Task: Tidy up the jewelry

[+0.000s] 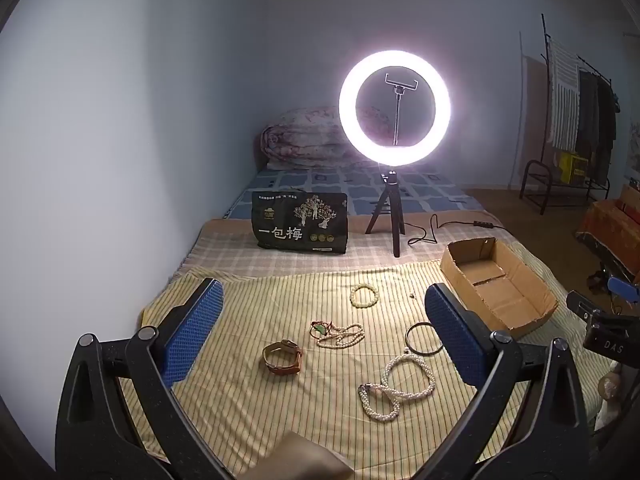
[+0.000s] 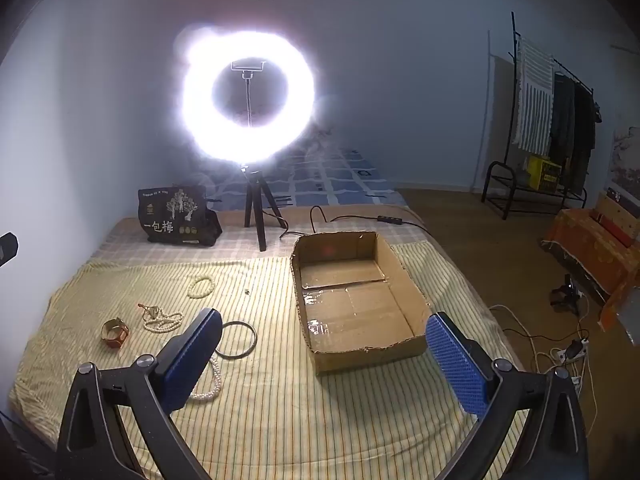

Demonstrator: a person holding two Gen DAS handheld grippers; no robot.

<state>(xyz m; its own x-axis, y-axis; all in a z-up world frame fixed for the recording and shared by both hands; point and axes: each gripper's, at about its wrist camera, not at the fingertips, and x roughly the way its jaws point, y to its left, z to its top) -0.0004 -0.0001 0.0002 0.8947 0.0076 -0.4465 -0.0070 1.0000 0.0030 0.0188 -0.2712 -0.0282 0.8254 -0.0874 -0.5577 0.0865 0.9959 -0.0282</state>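
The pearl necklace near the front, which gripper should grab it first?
Probably the left gripper. It is open, and the pearl necklace lies on the cloth between its fingers. The right gripper faces the empty cardboard box.

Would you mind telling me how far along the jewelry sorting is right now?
Nothing looks done: the cardboard box is empty. Nothing is in hand; the left hand-held gripper and right hand-held gripper both stand open and empty. Left on the striped cloth: bead bracelet, watch, thin necklace, bangle, pearl strand.
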